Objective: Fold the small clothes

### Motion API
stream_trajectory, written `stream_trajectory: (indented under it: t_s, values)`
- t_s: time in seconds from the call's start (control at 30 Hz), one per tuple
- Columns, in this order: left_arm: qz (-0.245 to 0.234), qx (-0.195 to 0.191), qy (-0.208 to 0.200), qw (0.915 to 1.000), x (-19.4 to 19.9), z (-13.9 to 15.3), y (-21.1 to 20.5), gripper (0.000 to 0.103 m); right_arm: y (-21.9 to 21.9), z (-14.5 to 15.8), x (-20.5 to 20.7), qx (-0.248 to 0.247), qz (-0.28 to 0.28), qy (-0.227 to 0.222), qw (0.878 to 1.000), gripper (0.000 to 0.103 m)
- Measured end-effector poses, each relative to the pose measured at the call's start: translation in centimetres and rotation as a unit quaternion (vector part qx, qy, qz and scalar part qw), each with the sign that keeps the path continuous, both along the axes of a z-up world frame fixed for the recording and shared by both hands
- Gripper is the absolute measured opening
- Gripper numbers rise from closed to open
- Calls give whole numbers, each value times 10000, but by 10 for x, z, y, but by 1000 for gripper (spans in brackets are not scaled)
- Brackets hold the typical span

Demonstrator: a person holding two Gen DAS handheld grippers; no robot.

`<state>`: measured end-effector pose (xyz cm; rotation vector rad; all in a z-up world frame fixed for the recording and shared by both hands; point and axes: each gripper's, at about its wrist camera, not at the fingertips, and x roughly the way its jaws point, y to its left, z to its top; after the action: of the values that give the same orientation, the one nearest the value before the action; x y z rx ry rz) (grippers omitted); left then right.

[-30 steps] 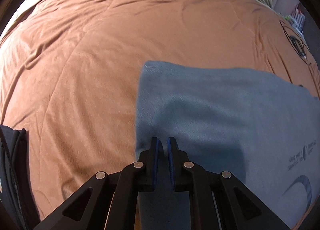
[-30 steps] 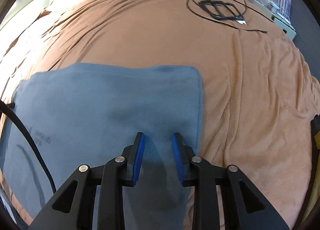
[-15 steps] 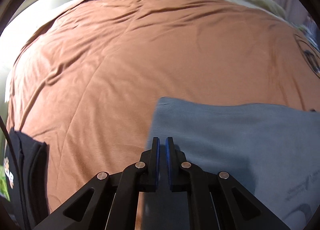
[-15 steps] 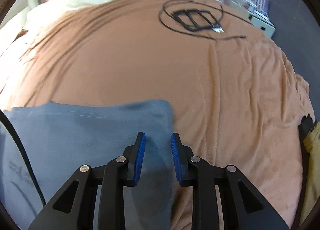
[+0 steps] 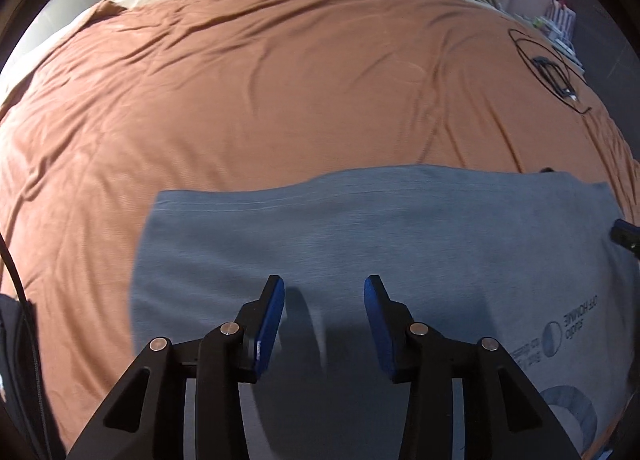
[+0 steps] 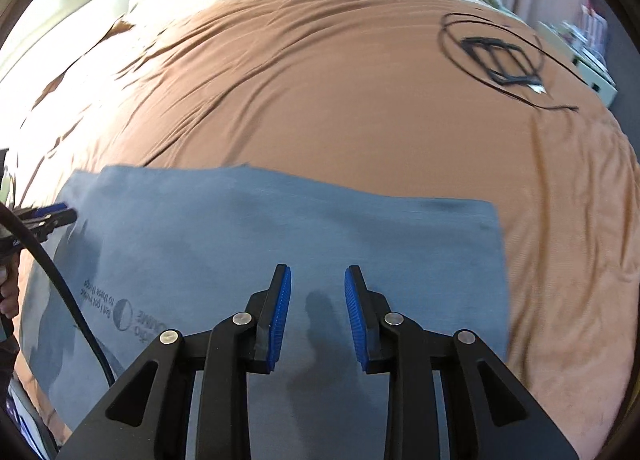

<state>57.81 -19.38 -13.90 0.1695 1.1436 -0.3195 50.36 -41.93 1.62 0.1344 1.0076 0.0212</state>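
Left gripper (image 5: 324, 300) jaws just opening, nothing between; right gripper (image 6: 318, 292) parted, empty. I see risk: grey shirt (image 5: 400, 244) fold slipping on soft bedspread (image 5: 280, 80).

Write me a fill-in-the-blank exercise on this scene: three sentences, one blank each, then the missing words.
1. The garment lying flat on the bedspread is ____ in colour.
2. The pads of the left gripper and the right gripper are ____ in colour.
3. The coiled black cable lies on the ____ bedspread, apart from the garment.

Missing words: grey; blue; orange
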Motion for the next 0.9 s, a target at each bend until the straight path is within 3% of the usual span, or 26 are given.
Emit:
stream_trajectory:
  t_s: [0.2,0.43,0.9]
  values:
    - [-212,131,30,9997,2,-15,-26,44,18,-17,31,-101,198,199,9996,25]
    - [-156,284,-135,9994,19,-24,-45,44,31,-33,65,-341,-10,245,9991,25]
    - [48,229,-237,9994,37,-17,-53,44,45,-34,102,-491,-392,87,9980,25]
